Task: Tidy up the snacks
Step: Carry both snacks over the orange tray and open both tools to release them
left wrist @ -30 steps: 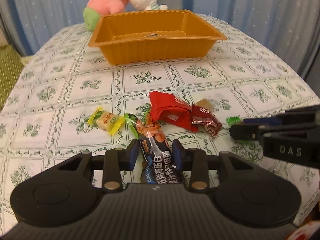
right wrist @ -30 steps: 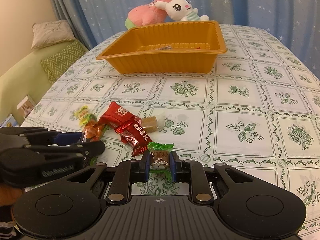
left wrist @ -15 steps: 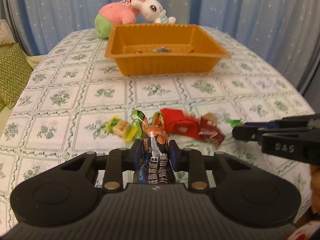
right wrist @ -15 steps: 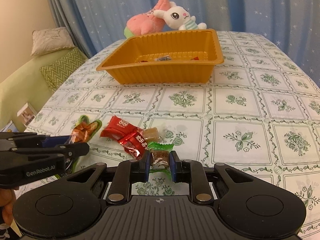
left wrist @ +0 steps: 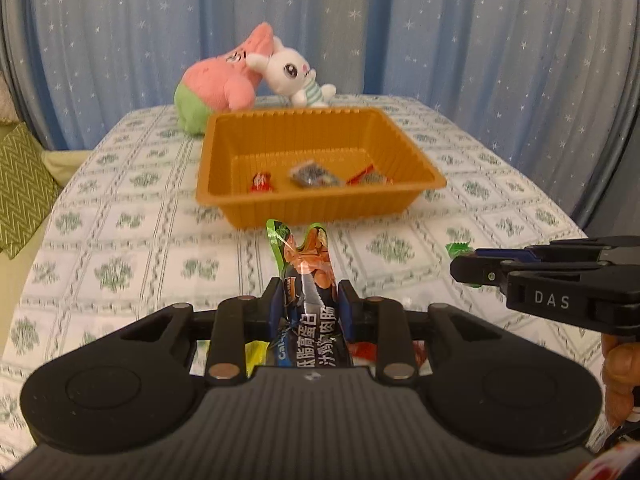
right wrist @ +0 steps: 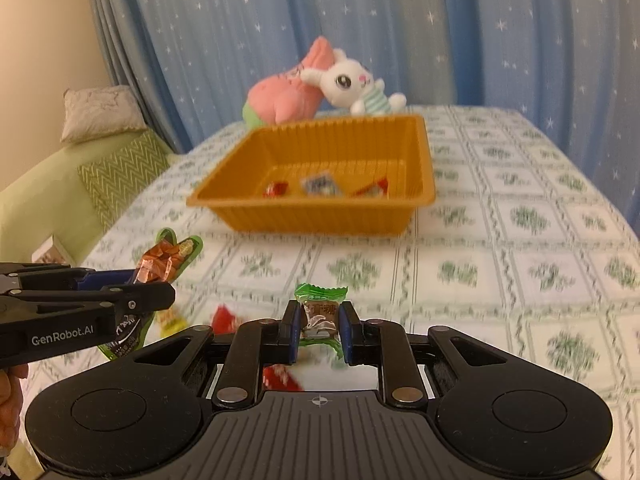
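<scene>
The left gripper (left wrist: 308, 304) was clamped on a long dark snack packet (left wrist: 306, 280) whose green and orange end stuck up past the fingertips; its jaws had just been closing on that packet. The right gripper (right wrist: 319, 326) pinched a small green-wrapped candy (right wrist: 321, 312) between its blue pads (right wrist: 293, 326), jaws fully closed on it. Both were held above the green-patterned tablecloth (left wrist: 132, 240), the right gripper to the right of the left one. Farther off stood the orange tray (left wrist: 320, 208), with three small wrapped snacks (left wrist: 316, 176) lying on its floor. Behind the tray lay a pink plush toy (left wrist: 218, 84) and a white plush rabbit (left wrist: 294, 76) against the blue starry curtain (left wrist: 460, 28). A few loose snacks, red and yellow, lay blurred on the cloth below the grippers.
</scene>
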Demonstrator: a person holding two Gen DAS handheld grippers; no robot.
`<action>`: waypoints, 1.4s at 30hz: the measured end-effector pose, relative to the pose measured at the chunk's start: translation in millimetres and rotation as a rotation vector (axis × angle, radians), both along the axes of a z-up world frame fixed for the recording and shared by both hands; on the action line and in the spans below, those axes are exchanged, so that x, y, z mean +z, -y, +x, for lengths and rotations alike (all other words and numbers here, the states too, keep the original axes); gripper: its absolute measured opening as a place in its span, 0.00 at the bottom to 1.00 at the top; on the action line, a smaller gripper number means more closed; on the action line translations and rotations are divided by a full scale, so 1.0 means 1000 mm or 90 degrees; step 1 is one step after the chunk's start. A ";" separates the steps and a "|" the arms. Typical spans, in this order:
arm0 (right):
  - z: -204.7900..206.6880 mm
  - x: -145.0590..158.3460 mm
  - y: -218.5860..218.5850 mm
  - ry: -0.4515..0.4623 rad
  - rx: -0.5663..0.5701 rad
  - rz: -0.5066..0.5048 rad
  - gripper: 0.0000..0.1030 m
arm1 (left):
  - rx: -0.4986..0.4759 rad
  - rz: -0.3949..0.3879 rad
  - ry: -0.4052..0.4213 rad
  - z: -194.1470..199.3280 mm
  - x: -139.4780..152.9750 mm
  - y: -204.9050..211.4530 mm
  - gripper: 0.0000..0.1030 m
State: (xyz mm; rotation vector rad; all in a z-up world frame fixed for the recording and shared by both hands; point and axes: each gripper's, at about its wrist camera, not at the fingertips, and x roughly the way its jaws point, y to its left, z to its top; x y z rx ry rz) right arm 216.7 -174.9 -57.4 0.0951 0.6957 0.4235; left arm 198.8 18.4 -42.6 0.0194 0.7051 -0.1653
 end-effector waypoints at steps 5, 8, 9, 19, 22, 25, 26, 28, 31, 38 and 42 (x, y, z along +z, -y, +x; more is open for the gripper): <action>0.012 0.010 0.000 0.013 -0.007 0.003 0.20 | -0.011 -0.001 0.018 0.015 0.013 0.003 0.25; 0.018 0.014 0.001 0.018 -0.011 0.004 0.20 | -0.018 0.002 0.029 0.025 0.020 0.003 0.25; 0.020 0.016 0.001 0.022 -0.012 0.004 0.20 | -0.019 0.003 0.032 0.028 0.021 0.003 0.25; 0.052 0.027 0.005 0.043 -0.035 0.008 0.20 | -0.009 -0.014 0.033 0.058 0.026 -0.007 0.25; 0.061 0.031 0.003 0.050 -0.037 0.012 0.20 | -0.013 -0.015 0.037 0.065 0.029 -0.007 0.25; 0.070 0.033 0.002 0.057 -0.045 0.018 0.20 | -0.013 -0.017 0.040 0.074 0.030 -0.007 0.25; 0.074 0.033 0.001 0.058 -0.048 0.020 0.20 | -0.011 -0.017 0.040 0.077 0.030 -0.007 0.25; 0.080 0.034 0.000 0.057 -0.052 0.023 0.20 | -0.009 -0.021 0.039 0.084 0.030 -0.008 0.25; 0.090 0.034 -0.002 0.061 -0.054 0.022 0.20 | -0.005 -0.026 0.039 0.094 0.029 -0.011 0.25; 0.118 0.033 -0.006 0.063 -0.055 0.023 0.20 | 0.007 -0.036 0.039 0.119 0.027 -0.013 0.25; 0.134 0.029 -0.007 0.061 -0.064 0.022 0.20 | 0.017 -0.043 0.037 0.134 0.025 -0.016 0.25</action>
